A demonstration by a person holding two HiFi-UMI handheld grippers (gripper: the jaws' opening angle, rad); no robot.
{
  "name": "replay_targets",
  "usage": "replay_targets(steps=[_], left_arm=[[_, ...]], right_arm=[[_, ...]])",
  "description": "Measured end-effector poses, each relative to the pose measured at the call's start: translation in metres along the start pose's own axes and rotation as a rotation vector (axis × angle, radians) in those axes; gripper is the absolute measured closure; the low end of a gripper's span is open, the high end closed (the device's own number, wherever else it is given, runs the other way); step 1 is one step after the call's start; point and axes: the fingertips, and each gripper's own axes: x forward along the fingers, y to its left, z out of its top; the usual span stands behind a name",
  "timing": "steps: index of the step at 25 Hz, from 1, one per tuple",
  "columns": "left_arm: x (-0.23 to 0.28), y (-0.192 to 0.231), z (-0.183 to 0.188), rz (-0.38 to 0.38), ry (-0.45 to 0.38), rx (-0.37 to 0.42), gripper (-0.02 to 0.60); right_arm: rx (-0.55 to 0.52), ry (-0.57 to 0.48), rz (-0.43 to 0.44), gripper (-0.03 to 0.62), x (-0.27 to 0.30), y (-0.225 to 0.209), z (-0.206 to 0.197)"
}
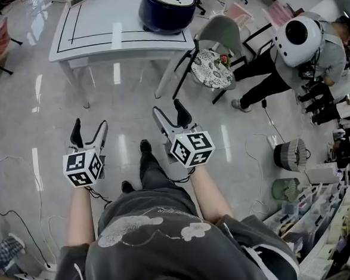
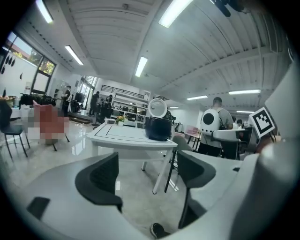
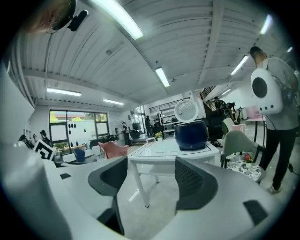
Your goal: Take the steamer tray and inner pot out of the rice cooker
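**Cooker (image 1: 167,8) well ahead of two open claws**

Left claw (image 1: 90,125) and right claw (image 1: 167,109) are held out side by side over the glossy floor (image 1: 119,110), apart from each other. The left gripper view shows the left claw (image 2: 147,173) with its dark pads spread wide and only floor and a worktop leg between them. The right gripper view shows the right claw (image 3: 150,176) just as wide, with nothing in it.

Beyond both claws, well apart from them, stands the white worktop (image 1: 96,34). The dark blue cooker sits on its far right part, ahead and a little right of the right claw. Its round white lid (image 2: 157,108) stands raised above the body. What lies inside the cooker cannot be made out from here.

A grey chair (image 1: 218,34) stands by the worktop's right corner, ahead and to the right of the right claw. Farther right of that claw is a person (image 1: 312,55).
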Motion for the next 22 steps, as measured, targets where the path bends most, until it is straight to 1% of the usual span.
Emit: replay_targets(steps=[2, 5, 7, 11, 17, 22], left_arm=[[0.007, 0.004, 0.002, 0.024, -0.026, -0.001, 0.184], [0.024, 0.013, 0.008, 0.049, -0.026, 0.006, 0.179], [0.043, 0.022, 0.019, 0.068, -0.030, 0.005, 0.179], [0.101, 0.031, 0.048, 0.094, -0.049, 0.018, 0.179], [0.195, 0.014, 0.091, 0.103, -0.079, 0.043, 0.179], [0.246, 0.009, 0.117, 0.123, -0.101, 0.048, 0.179]], right_arm=[[0.008, 0.005, 0.010, 0.284, 0.013, -0.008, -0.002], [0.025, 0.011, 0.027, 0.284, 0.039, -0.024, 0.000], [0.028, 0.009, 0.036, 0.284, 0.060, -0.039, 0.007], [0.040, 0.002, 0.059, 0.284, 0.109, -0.081, 0.030], [0.066, -0.024, 0.106, 0.284, 0.176, -0.153, 0.074], [0.058, -0.042, 0.126, 0.284, 0.211, -0.197, 0.102]])
